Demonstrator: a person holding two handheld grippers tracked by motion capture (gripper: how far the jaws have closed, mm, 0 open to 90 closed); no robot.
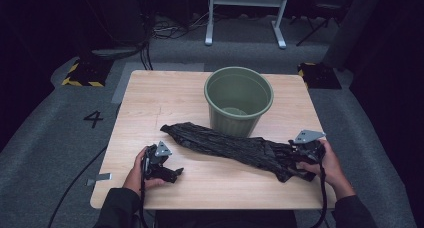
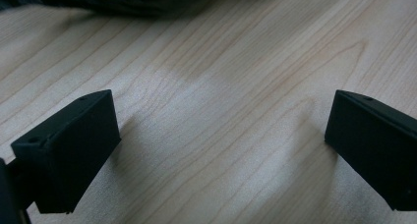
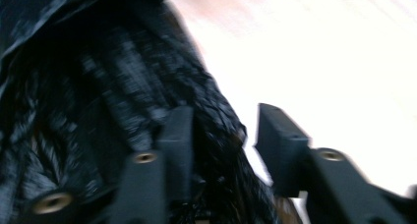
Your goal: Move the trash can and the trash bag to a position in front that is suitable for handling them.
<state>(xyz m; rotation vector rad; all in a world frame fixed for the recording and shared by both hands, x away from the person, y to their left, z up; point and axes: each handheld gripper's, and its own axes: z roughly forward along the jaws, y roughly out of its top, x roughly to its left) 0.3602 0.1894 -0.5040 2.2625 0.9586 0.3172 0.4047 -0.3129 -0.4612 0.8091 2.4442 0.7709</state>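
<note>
1. The left gripper [image 1: 176,173] is black, with a grey three-cornered plate on top.
2. The right gripper [image 1: 292,153] is black too, with the same kind of grey plate.
3. A black cable hangs from each gripper.
4. The jaws are black blocks with small round screw holes.
5. The person wears dark long sleeves [image 1: 117,208].

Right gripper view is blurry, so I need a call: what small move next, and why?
Probably close the right gripper on the black bag. Its jaws stand partly open at the bag's crumpled edge, one jaw over the plastic, nothing pinched yet. The left gripper is open over bare table.
</note>
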